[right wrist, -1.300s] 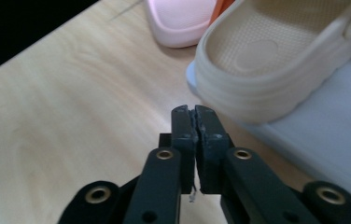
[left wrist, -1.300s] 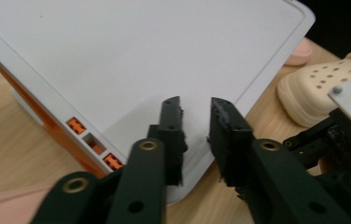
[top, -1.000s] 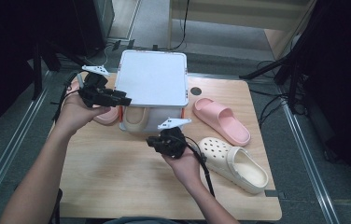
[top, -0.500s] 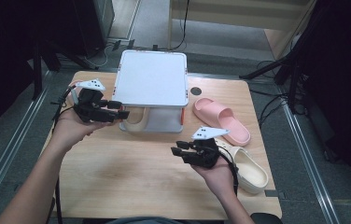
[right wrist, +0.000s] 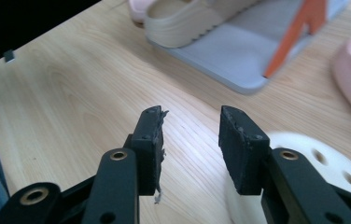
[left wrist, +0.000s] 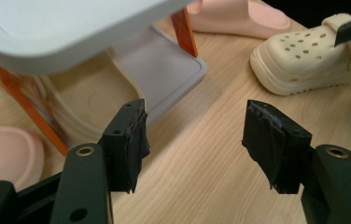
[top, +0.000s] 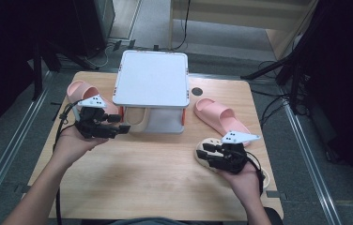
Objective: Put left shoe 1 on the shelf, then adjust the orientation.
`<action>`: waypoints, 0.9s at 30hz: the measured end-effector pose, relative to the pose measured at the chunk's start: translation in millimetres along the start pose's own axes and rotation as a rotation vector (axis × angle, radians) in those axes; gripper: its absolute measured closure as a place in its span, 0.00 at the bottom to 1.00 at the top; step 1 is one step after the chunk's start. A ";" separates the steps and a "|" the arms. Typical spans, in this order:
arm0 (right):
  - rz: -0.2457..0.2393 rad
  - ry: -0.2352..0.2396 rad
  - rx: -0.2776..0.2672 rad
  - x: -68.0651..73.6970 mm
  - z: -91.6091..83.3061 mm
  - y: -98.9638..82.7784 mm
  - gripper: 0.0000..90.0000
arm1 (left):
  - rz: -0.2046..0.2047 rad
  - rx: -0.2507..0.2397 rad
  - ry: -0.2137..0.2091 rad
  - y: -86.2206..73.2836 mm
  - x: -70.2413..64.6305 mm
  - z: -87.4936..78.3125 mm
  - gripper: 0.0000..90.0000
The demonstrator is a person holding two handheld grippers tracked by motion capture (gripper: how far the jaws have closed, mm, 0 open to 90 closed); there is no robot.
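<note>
On the lower shelf of the small white rack [top: 151, 79] a cream clog [top: 139, 118] lies on its grey tray, tucked under the top board so its mate can go in beside it. That mate, the second cream clog [top: 212, 151], sits on the near right of the table [top: 156, 178], and your right gripper [top: 204, 154] hangs right over its toe end. Its jaws have just been opening and stand apart with only bare wood between them in the right gripper view, so nothing is held; my guess is you are lining up to take this clog next. Your left gripper [top: 124, 128] waits near the left front of the rack, and its jaws too have just been opening; they stand wide apart with nothing between them. From there it looks ready to steady the rack or guide a shoe in. One pink slide [top: 219, 115] lies right of the rack, the other pink slide [top: 81, 90] to its left, both well clear of the shelf mouth, leaving your path open
</note>
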State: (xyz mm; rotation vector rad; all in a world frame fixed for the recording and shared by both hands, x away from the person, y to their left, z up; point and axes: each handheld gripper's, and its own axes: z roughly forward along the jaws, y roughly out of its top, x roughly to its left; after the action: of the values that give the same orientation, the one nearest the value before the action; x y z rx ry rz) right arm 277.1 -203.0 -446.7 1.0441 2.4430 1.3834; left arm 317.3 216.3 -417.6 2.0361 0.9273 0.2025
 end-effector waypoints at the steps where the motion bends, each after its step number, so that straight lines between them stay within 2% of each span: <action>1: 0.007 -0.004 0.001 -2.3 -2.1 -1.3 0.67 | 0.001 0.004 0.003 -2.7 -0.4 1.4 0.44; 5: 0.043 -0.021 0.003 -10.7 -13.4 -8.8 0.65 | 0.002 0.014 0.011 -11.4 -2.3 6.4 0.44; 10: 0.068 -0.050 -0.001 -15.4 -23.9 -15.0 0.65 | 0.011 0.013 0.015 -14.7 -2.7 9.4 0.44; 12: 0.092 -0.070 -0.009 -17.4 -32.1 -19.9 0.65 | 0.020 0.009 0.013 -14.7 -2.9 11.3 0.44; 18: 0.123 -0.112 -0.005 -18.1 -46.0 -30.7 0.64 | 0.045 0.032 -0.006 -8.7 -4.0 25.2 0.44; 22: 0.137 -0.137 -0.008 -18.5 -54.0 -36.4 0.64 | 0.052 0.020 -0.018 -6.8 -5.3 31.0 0.45; 24: 0.155 -0.150 -0.025 -18.4 -62.8 -41.4 0.64 | 0.064 0.050 -0.026 -2.2 -8.0 38.4 0.45; 27: 0.166 -0.176 -0.025 -19.6 -71.1 -47.6 0.64 | 0.078 0.059 -0.038 1.1 -10.3 43.9 0.46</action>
State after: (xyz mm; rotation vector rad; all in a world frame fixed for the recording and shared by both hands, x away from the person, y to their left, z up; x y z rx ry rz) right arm 236.8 -280.9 -448.6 1.3282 2.2526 1.3011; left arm 330.6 180.5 -441.7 2.1254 0.8403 0.1805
